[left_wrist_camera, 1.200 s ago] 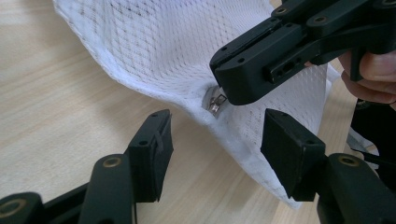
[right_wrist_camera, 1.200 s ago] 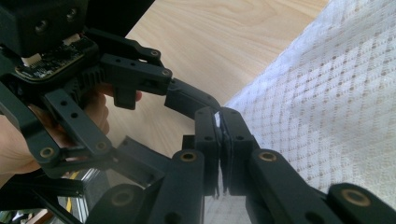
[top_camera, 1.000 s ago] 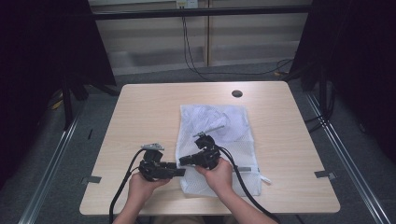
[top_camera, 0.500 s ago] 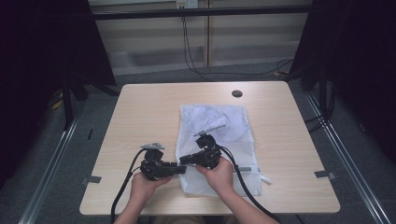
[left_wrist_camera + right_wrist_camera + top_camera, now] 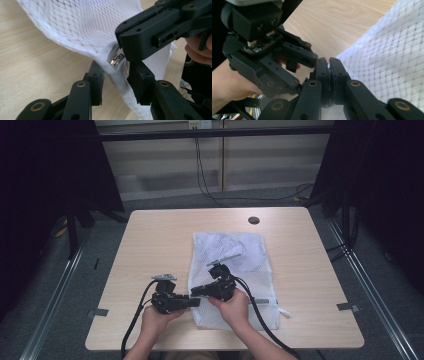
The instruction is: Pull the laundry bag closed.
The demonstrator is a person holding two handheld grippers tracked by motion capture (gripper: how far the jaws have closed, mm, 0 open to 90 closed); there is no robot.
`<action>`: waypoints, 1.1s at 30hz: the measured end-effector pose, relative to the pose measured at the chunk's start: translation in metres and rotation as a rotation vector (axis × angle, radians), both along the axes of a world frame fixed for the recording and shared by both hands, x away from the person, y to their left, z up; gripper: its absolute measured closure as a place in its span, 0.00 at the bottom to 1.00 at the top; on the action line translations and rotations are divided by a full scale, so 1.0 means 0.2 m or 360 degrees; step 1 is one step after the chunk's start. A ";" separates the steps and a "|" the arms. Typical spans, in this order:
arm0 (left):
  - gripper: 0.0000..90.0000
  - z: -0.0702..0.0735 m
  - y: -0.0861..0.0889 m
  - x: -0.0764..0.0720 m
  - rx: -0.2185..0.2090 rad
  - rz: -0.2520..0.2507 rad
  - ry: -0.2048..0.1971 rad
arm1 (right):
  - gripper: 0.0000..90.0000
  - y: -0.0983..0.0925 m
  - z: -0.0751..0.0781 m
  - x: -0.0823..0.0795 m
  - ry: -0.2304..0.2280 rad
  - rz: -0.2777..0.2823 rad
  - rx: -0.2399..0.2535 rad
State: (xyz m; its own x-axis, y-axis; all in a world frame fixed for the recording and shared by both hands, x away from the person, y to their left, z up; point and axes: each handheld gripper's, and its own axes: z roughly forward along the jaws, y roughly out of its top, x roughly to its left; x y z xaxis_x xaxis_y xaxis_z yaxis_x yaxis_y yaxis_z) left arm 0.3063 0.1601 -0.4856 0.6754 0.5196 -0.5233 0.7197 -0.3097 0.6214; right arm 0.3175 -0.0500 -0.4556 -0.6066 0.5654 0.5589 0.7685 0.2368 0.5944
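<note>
The right gripper point(image 5: 200, 291) is clenched on the edge of a white mesh laundry bag point(image 5: 235, 270), its jaws pressed together with the fabric pinched between them, as the right gripper view shows. The left gripper point(image 5: 116, 80) has just been closing; its jaws straddle the bag's hem right at the metal zipper pull point(image 5: 116, 59), but the pads do not yet appear to press on it. The bag lies flat on the near middle of the table point(image 5: 160, 245), and its near left corner is lifted slightly by the right gripper. Something pale and a grey stick-like piece show through the mesh toward the far end.

Judged from this, the bag is secured and the zipper pull is located; gripping the pull and running the zipper remain to be done.

The surface is a light wooden tabletop with a round cable hole point(image 5: 253, 220) near its far edge. Grey flooring, dark curtains and hanging cables surround it.
</note>
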 end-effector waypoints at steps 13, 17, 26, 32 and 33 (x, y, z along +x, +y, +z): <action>0.97 0.01 0.02 0.00 -0.0011 0.0007 0.0083 | 0.96 -0.01 0.01 0.00 -0.0010 0.0007 -0.0001; 0.98 0.01 0.02 0.00 -0.0021 0.0011 0.0069 | 0.96 -0.02 0.02 0.00 -0.0017 0.0010 -0.0009; 0.98 0.01 0.02 0.00 -0.0021 0.0022 0.0071 | 0.96 -0.04 0.02 -0.01 -0.0014 0.0004 -0.0026; 0.98 0.02 0.02 0.00 -0.0025 0.0034 0.0070 | 0.96 -0.07 0.01 0.00 -0.0007 -0.0016 -0.0038; 0.98 0.02 0.02 0.00 -0.0025 0.0030 0.0067 | 0.97 -0.07 0.00 0.00 0.0003 -0.0015 -0.0020</action>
